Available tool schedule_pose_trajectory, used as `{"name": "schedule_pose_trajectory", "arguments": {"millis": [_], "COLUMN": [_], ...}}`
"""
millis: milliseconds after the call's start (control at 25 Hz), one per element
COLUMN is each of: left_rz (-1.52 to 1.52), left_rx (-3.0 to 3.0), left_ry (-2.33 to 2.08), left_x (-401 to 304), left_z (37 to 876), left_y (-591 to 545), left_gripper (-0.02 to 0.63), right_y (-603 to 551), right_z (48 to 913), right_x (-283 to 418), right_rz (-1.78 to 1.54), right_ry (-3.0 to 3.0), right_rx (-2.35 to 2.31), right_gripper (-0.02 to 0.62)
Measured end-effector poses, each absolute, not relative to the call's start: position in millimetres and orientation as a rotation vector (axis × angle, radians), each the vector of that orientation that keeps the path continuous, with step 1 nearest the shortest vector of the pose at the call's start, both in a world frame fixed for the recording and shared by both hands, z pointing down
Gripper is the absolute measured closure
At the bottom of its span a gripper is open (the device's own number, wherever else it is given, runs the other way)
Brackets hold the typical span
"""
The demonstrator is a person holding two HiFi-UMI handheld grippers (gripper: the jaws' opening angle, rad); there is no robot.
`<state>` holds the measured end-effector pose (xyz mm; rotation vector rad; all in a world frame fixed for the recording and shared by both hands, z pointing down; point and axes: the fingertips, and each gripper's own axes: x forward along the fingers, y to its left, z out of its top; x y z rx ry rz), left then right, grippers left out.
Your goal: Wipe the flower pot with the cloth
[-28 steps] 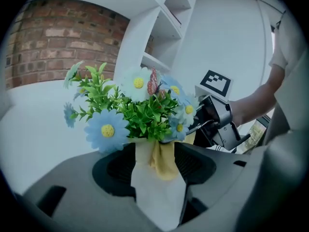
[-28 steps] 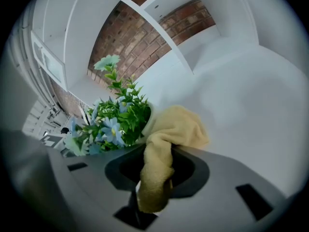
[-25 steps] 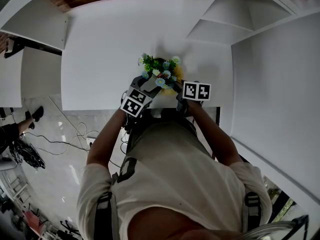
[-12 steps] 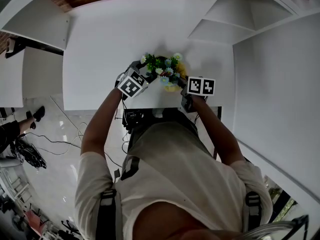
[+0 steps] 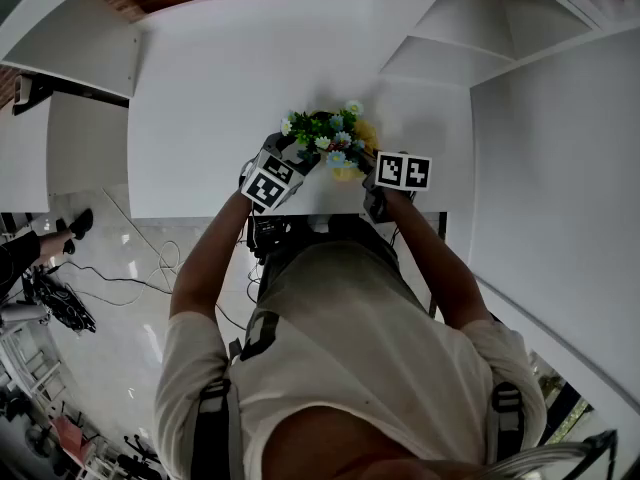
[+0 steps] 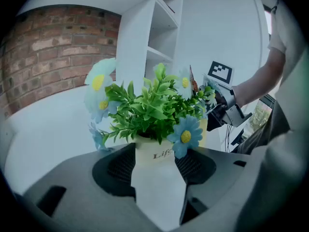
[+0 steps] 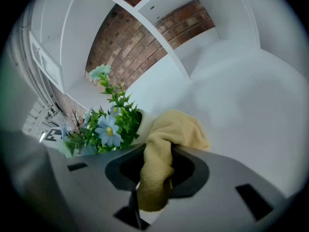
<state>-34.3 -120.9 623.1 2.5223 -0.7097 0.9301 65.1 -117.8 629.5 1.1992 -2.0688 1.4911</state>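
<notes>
While the table bears the pot near its 6 o'clock edge, the left gripper, at the pot's 8 o'clock, has just been closing and clamps it. The right gripper, at 4 o'clock, pinches the cloth, which touches the pot.

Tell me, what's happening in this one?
A person works at a white table. The left tongs have just been closing on the flower pot, which sits between their pads and looks gripped. The right tongs are clamped on a yellow cloth held against the pot's right side, so wiping seems under way.
</notes>
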Motion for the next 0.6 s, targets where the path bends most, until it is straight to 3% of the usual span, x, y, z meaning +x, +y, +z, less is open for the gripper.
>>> {"name": "schedule_pose_trajectory", "arguments": {"millis": [400,600], "left_rz": [0.984,1.044], "left_rx": [2.547,2.581], "left_ry": [-0.678,-0.638], "left_x": [-49.8,-47.2], "left_z": [618.9,620.5], "left_y": [-109.2,-123.8], "left_gripper": [0.344,0.302], "right_y": [-126.4,-131.2], "right_z": [629.6,629.0], "right_x": [61.9,60.1], "right_rz": [1.431,1.409], "right_ry": [-2.070,-2.059], "right_rx": [1.124,1.081], "right_gripper": [0.479,0.479]}}
